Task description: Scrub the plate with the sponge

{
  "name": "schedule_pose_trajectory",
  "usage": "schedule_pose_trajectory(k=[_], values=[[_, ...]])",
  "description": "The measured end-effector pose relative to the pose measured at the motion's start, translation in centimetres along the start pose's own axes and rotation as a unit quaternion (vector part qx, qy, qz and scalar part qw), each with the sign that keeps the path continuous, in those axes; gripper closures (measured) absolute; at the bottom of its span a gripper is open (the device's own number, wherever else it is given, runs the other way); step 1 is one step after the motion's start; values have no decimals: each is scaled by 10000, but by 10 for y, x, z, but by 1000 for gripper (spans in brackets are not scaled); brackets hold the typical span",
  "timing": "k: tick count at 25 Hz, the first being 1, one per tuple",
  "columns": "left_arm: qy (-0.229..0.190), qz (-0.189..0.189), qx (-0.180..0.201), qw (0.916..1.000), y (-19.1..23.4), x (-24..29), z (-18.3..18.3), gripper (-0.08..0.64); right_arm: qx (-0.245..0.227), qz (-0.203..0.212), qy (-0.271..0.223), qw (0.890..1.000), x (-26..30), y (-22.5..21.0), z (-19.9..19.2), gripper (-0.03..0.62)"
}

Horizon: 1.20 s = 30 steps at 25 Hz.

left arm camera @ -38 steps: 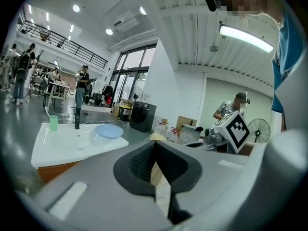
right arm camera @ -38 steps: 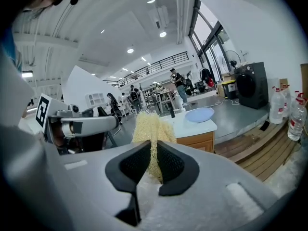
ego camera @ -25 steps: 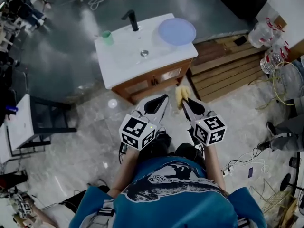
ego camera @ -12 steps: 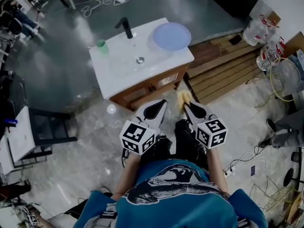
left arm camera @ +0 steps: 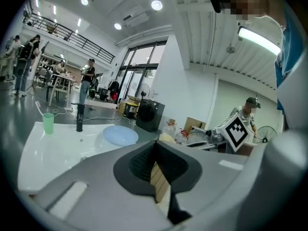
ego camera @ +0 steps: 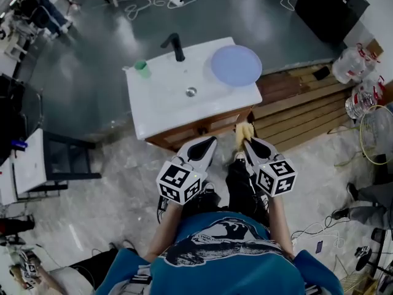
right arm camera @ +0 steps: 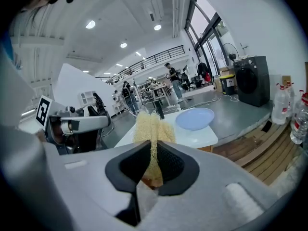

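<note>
A pale blue plate [ego camera: 236,65] lies on the right end of the white washbasin top [ego camera: 159,106]; it also shows in the left gripper view [left arm camera: 120,135] and the right gripper view [right arm camera: 195,118]. My right gripper [ego camera: 247,141] is shut on a yellow sponge [ego camera: 244,132], which sticks up between its pads [right arm camera: 152,129]. It hangs in front of the cabinet, short of the plate. My left gripper [ego camera: 210,142] is shut and holds nothing, level with the right one and to its left.
A black faucet [ego camera: 175,46] and a green cup [ego camera: 142,67] stand at the back of the basin, with the drain [ego camera: 191,91] in the middle. Wooden pallets [ego camera: 301,100] and water bottles [ego camera: 353,60] lie to the right. A black stool [ego camera: 58,158] is at left.
Both grippers stay in the same pose, side by side. The washbasin and plate have shifted slightly right and down in the head view as the view moved.
</note>
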State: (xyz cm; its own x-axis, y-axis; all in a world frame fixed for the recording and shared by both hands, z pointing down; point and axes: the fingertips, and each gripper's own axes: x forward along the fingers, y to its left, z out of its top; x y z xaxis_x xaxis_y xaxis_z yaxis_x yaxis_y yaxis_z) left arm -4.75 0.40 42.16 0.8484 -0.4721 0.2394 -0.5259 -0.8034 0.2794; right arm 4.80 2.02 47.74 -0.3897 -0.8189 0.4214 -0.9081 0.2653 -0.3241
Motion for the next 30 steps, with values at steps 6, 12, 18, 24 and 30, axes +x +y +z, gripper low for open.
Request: schedule_pose_trajectory(k=[6,12,18,24,30], values=[[-174,563,-31,9983,31,59,28,549,-161,321,87,9993,36,-60,41,554],[-127,960,-57,9953,43,114,43,549,-195,619,195,9977,62,-113,74,554],[88,1344,-101,9908,60,151,38,548,-248,850,420,9952,82,-155,82,554],[108,1554,-319,9873,76,172,33,541,-426,964,695,9920,97,-187,82,554],[270,1756,-476,9829,101,180,25,499,-615,1014,862,9892,120,-204,90,554]])
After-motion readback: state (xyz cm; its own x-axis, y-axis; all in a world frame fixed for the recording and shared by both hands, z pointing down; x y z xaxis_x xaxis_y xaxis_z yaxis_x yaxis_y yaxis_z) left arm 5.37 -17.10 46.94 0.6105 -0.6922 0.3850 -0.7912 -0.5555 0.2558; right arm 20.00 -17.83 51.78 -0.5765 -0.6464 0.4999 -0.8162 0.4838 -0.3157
